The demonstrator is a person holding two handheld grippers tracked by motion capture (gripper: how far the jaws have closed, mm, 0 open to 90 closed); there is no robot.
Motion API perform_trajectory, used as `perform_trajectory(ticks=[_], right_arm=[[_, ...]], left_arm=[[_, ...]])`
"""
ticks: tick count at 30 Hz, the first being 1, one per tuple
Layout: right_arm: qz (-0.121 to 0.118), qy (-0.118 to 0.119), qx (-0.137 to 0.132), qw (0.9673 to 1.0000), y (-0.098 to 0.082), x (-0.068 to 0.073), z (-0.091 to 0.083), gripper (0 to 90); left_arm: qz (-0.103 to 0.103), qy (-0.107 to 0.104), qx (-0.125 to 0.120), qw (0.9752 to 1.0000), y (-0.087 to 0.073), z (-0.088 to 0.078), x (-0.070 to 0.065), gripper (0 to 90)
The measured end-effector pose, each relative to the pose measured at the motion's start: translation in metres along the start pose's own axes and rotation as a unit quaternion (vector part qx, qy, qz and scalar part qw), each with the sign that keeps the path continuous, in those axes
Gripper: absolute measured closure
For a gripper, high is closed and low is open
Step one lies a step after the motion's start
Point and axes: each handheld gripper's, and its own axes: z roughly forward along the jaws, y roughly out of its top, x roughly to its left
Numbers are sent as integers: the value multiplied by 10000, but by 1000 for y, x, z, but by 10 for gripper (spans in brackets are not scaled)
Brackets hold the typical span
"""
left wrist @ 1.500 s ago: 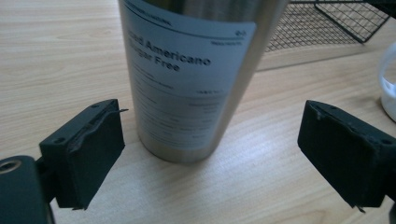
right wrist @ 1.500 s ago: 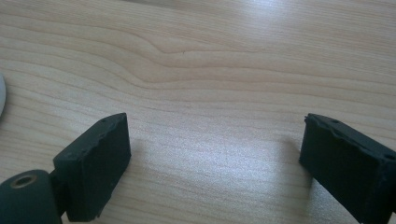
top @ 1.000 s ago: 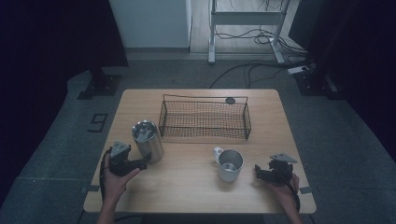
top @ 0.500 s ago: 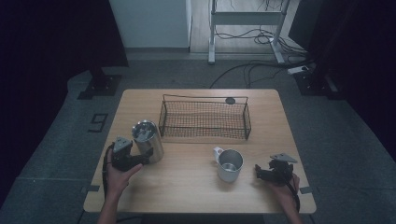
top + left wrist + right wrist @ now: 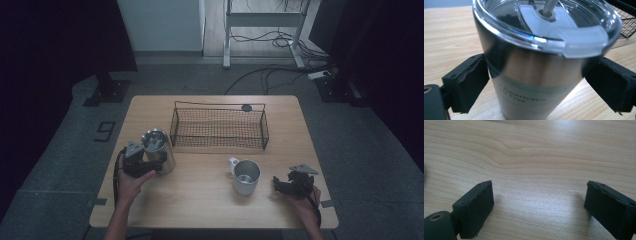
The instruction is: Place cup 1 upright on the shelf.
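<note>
The steel tumbler (image 5: 159,150) with its clear lid stands upright on the worktop (image 5: 200,210) at the near left, just left of the wire basket (image 5: 219,126). The left gripper (image 5: 150,162) has its jaws around the tumbler's body, the pads (image 5: 471,80) touching its sides; the jaws have just been opening slightly with the tumbler between them. The right gripper (image 5: 281,185) rests at the near right, jaws spread over bare wood, just right of the steel mug (image 5: 246,176), which stands apart.
</note>
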Motion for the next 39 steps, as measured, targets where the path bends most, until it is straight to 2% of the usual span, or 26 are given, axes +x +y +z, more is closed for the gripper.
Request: perform_trajectory(ticks=[14, 18, 23, 29, 39], right_arm=[[2, 1, -2, 10000, 0, 0, 0, 84], [4, 2, -2, 10000, 0, 0, 0, 85], [0, 3, -4, 10000, 0, 0, 0, 85], [4, 3, -2, 10000, 0, 0, 0, 85], [1, -13, -11, 10000, 0, 0, 0, 94]], left_arm=[[114, -60, -27, 9999, 6, 16, 3, 14], [103, -21, -28, 9999, 9, 22, 2, 9], [27, -96, -61, 9999, 9, 27, 4, 4], [60, -56, -157, 9998, 8, 30, 5, 16], [104, -59, -182, 9998, 8, 29, 7, 26]])
